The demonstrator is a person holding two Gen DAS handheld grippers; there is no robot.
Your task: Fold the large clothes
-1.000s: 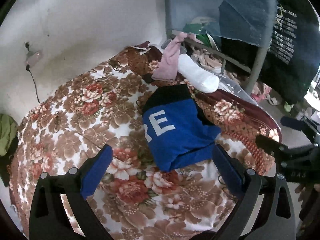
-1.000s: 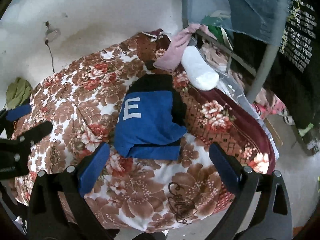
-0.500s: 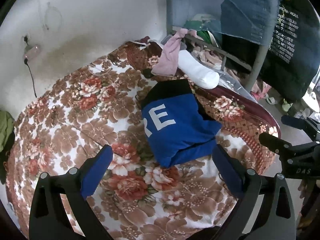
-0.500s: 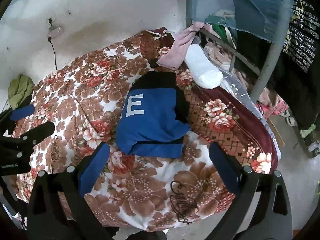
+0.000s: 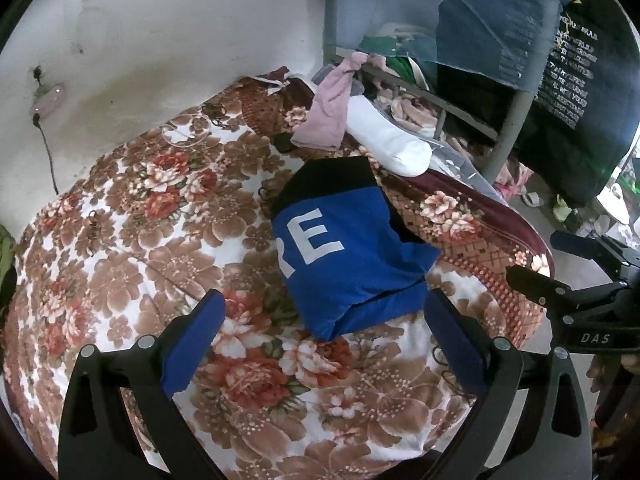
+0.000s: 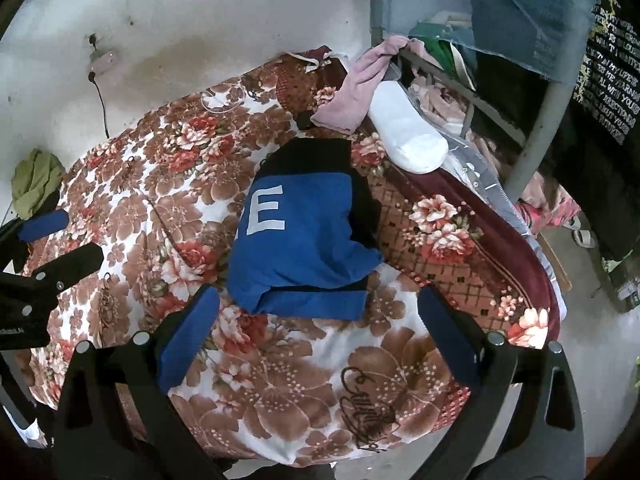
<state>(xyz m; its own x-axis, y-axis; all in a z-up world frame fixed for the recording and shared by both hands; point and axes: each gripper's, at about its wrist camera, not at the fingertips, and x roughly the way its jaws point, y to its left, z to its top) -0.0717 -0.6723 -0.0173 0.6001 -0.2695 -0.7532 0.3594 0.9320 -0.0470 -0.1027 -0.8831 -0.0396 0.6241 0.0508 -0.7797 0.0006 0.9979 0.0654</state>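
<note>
A blue and black garment [image 5: 348,256] with white letters lies folded into a compact bundle on the floral bedspread [image 5: 132,240]. It also shows in the right wrist view [image 6: 304,236]. My left gripper [image 5: 324,324] is open and empty, held above the bed just short of the bundle's near edge. My right gripper [image 6: 316,320] is open and empty too, hovering just short of the bundle. Each gripper shows at the edge of the other's view, the right one [image 5: 576,276] off the bed's right side and the left one [image 6: 40,256] over its left part.
A white pillow [image 5: 388,140] and a pink cloth [image 5: 332,116] lie at the bed's far end by a grey metal frame [image 5: 508,136]. Dark clothes [image 5: 576,92] hang at the right. A green cloth [image 6: 36,184] lies at the bed's left edge. A white wall stands behind.
Both grippers have drawn back and up a little from the bundle, so more of the bed shows. The garment has not moved. Both stay open.
</note>
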